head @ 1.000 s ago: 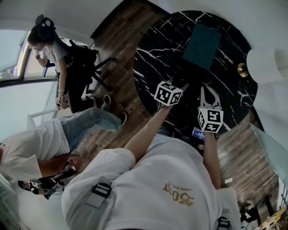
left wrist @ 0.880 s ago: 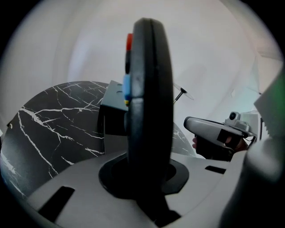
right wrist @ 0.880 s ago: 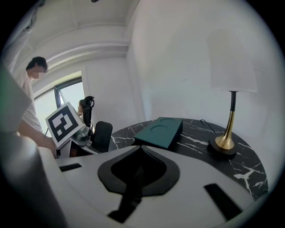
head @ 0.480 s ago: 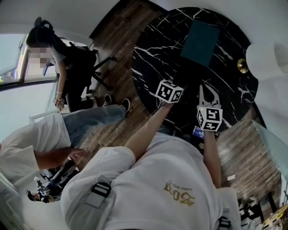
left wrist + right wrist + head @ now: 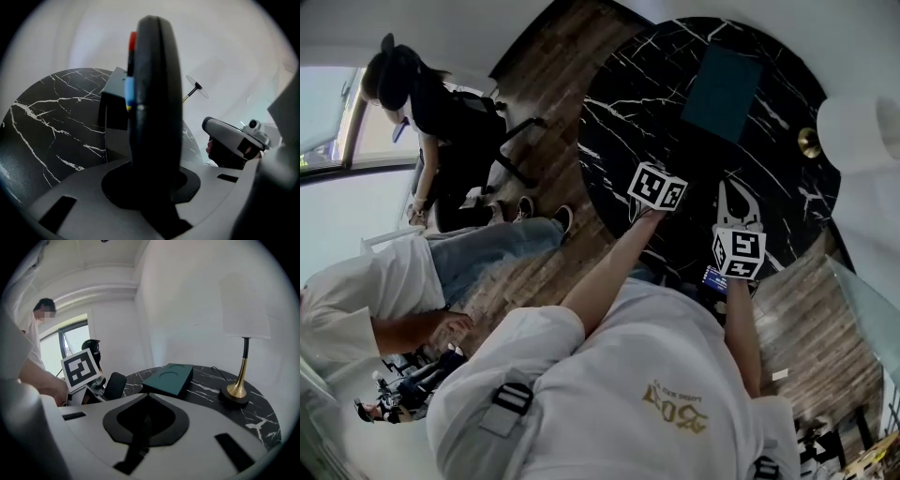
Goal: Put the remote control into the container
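We read the coming move from the container [image 5: 114, 110]. The remote control [image 5: 154, 93] is not in it yet. It stands between the jaws of the left gripper [image 5: 152, 183], its long axis running straight out along them, with the coloured buttons on its edge turned toward the container's side. Those jaws are opening, though the remote control sits upright between them and seems to us to be gripped by its lower end.

In the left gripper view the container lies beyond the remote control and a little to its left, resting on the black marble table [image 5: 51, 122]. In the head view both grippers hang on the person's side of the container, well apart from it.

The right gripper [image 5: 146, 399] has its tips together with nothing between them, and the container's teal top faces it from across the table. Neither hand is clearly nearer to the container, but only the left carries the load. We judge that it must travel forward and slightly leftward to the container.
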